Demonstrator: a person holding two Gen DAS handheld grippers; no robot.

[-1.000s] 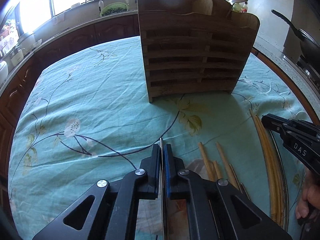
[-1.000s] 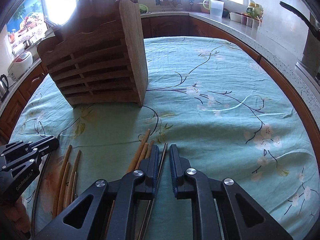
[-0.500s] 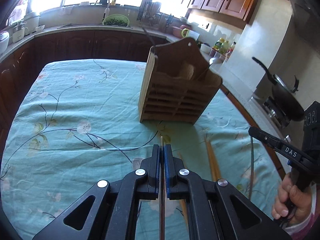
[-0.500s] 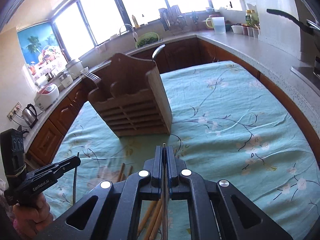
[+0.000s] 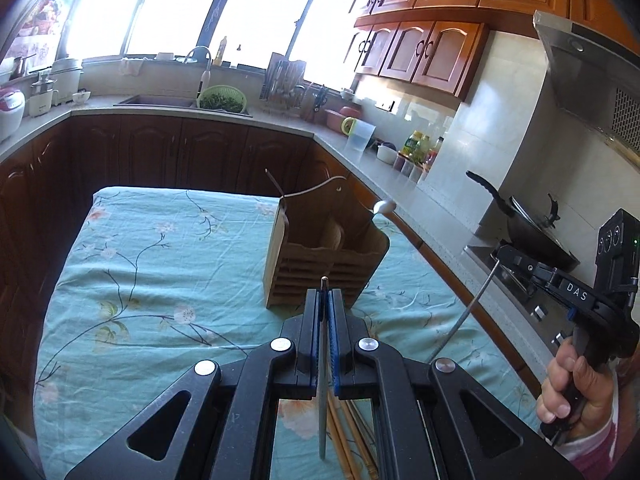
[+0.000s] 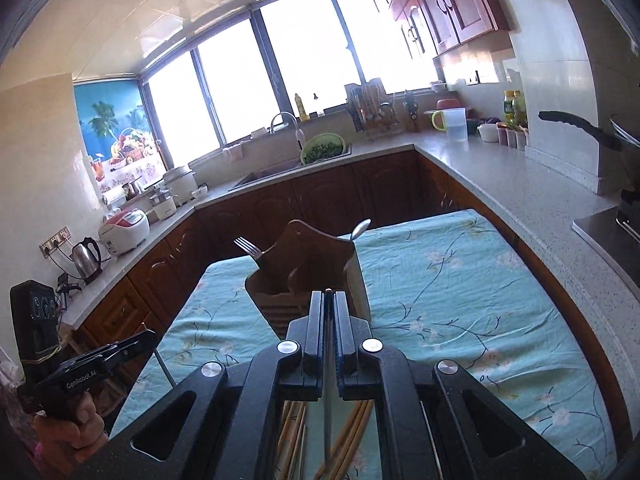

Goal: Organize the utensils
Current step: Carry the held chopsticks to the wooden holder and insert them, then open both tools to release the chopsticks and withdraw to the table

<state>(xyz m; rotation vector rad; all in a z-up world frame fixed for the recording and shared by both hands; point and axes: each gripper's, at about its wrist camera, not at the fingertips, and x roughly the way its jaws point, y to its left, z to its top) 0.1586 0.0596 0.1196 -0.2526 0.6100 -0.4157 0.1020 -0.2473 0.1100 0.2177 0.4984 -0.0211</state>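
My left gripper [image 5: 325, 294] is shut on a thin metal chopstick [image 5: 322, 380], held high above the table. My right gripper [image 6: 328, 296] is shut on a second metal chopstick [image 6: 327, 408]. Each gripper shows in the other's view: the right gripper [image 5: 500, 254] with its stick hanging down, and the left gripper [image 6: 148, 334] likewise. Ahead and below stands a slatted wooden utensil holder [image 5: 320, 264] [image 6: 312, 268] with a fork [image 6: 248, 246] and a spoon [image 6: 360, 228] in it. Several bamboo chopsticks [image 5: 344, 440] [image 6: 352, 432] lie on the cloth under the grippers.
The table [image 5: 160, 280] wears a teal floral cloth. Dark wood cabinets and a grey counter wrap around it, close on the right. A wok [image 5: 532, 232] sits on the stove at right. A kettle [image 6: 88, 256] and a rice cooker stand on the left counter.
Both grippers have risen from the table, each with its metal chopstick, and their views tilt up. The holder now looks smaller and lower. The right gripper's jaws have pressed shut on their stick.
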